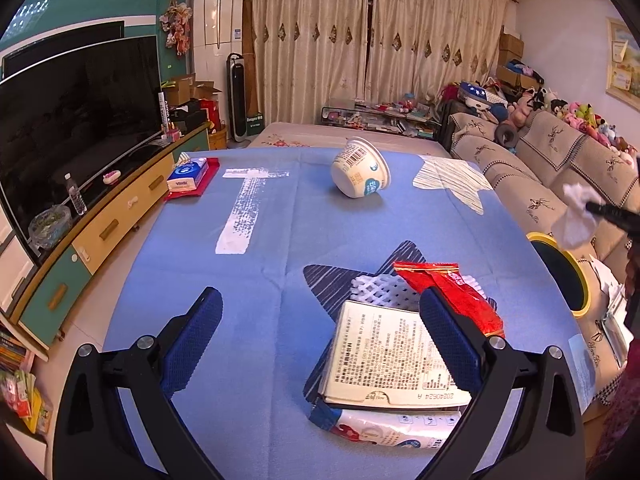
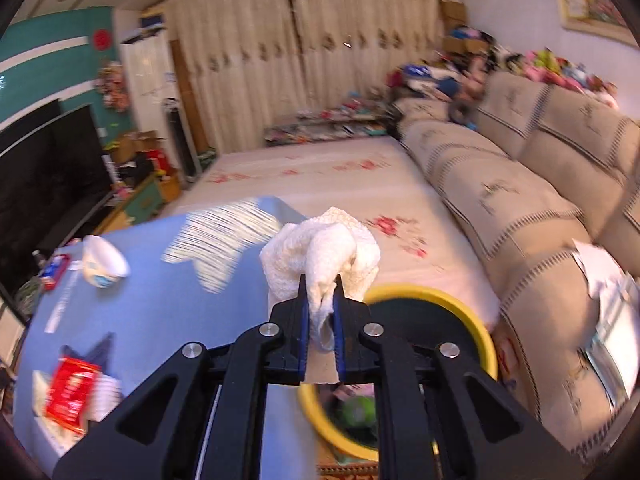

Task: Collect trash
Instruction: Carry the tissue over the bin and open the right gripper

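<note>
My right gripper (image 2: pixel 321 280) is shut on a crumpled white tissue (image 2: pixel 326 252), held just left of and above the yellow-rimmed bin (image 2: pixel 404 292). From the left wrist view the same tissue (image 1: pixel 576 216) hangs at the far right, over the bin (image 1: pixel 576 276) beside the table. My left gripper (image 1: pixel 320 304) stands open above the blue tablecloth (image 1: pixel 256 280), with nothing between its fingers. A flattened carton (image 1: pixel 384 360), a red wrapper (image 1: pixel 456 296), white foam net (image 1: pixel 380 288) and a printed pouch (image 1: pixel 384 428) lie by its right finger. A white cup (image 1: pixel 360 168) lies tipped over farther back.
A tissue pack on a red tray (image 1: pixel 192 178) sits at the table's left edge. A TV and low cabinet (image 1: pixel 100 232) run along the left. A beige sofa (image 2: pixel 520 200) lines the right, with papers (image 2: pixel 608 280) on it. The bin holds some rubbish (image 2: pixel 360 408).
</note>
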